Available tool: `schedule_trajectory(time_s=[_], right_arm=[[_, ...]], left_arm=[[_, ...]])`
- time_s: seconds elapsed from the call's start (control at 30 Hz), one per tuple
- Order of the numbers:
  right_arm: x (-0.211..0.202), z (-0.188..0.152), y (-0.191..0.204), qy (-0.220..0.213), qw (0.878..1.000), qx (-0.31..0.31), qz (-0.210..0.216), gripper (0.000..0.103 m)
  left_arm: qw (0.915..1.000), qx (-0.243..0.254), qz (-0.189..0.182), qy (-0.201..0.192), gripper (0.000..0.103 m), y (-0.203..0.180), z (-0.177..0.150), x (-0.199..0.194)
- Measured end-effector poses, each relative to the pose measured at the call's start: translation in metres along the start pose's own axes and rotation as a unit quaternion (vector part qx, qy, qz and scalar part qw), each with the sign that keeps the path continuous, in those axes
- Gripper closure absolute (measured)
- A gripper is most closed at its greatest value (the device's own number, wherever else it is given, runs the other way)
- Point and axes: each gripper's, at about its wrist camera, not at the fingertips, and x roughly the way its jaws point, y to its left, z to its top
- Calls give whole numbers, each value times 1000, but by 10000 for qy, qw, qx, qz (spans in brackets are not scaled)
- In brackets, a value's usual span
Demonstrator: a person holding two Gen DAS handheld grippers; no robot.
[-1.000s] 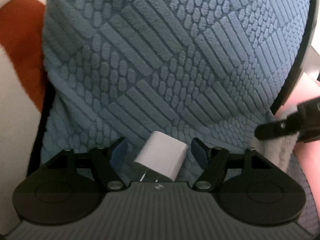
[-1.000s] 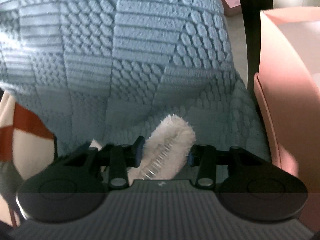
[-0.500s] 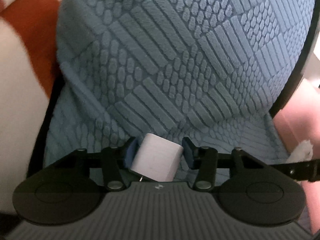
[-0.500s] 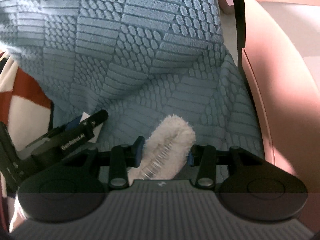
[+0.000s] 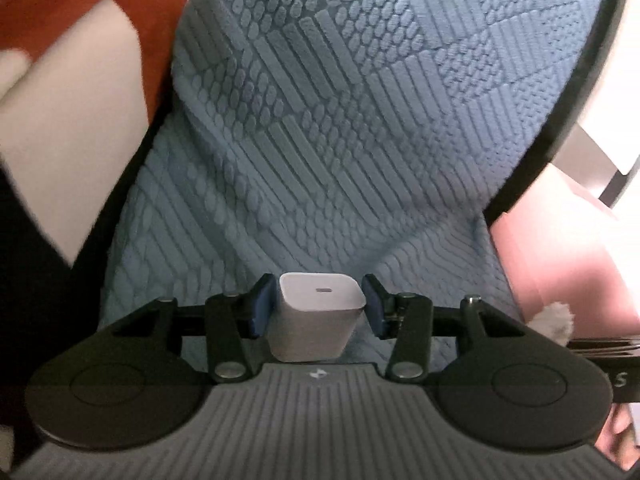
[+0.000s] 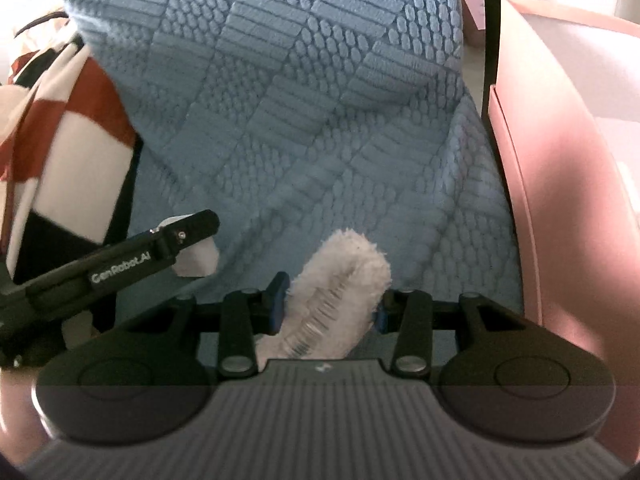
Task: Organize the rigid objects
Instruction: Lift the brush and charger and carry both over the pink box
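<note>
A small white cube-shaped plastic wall charger (image 5: pixel 318 316), its port face turned away from the camera, is held between the blue pads of the left gripper (image 5: pixel 319 306); the jaws are closing at this moment, stand partly open around the charger's width, and appear to touch it on both sides, though a sliver of gap at the right pad cannot be ruled out. A fluffy white brush-like object with a row of clear comb teeth (image 6: pixel 338 300) is clamped in the right gripper (image 6: pixel 330 304), whose jaws are at their narrowest. Both items are carried above the blue textured cushion (image 5: pixel 340 120), near its lower front edge. The tall pink box (image 6: pixel 560 184) stands just beside the cushion, on its right, and the charger is seen from the right wrist view to the cushion's left, close to a red-and-white checked cloth (image 6: pixel 68 120). The step in hand is judged to be the transport of two picked-up items toward storage. The next move probably calls for both items to be brought across the cushion to the pink box and released inside, with the grips kept firm until then; the box interior is not shown.
</note>
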Motion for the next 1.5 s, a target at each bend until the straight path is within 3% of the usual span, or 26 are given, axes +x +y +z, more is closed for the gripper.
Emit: schedule_trajectory(time_s=[0.27,0.6,0.77,1.1,1.5], right_arm=[[-19,-25,10,-53,9998,-195,-70,59],[-56,-62,12,-337,9971,-596,-337,59],[-68,-71,12,-424,9964,-638,-357,59],[-112,-67,16,-593,9955,-653,-343,59],[-166,-64,35,-654,9944,-777,-305,59]], left_arm=[[9996,-200,-163,91,51,-6,-34,-34],[9969,-722,-315,12,52,-13,-54,-80],[9970,-691,-331,-58,52,-27,-61,-99],[9974,-552,-454,29,52,-60,-57,-126],[9966,-566,-587,-156,52,-88,-32,-181]])
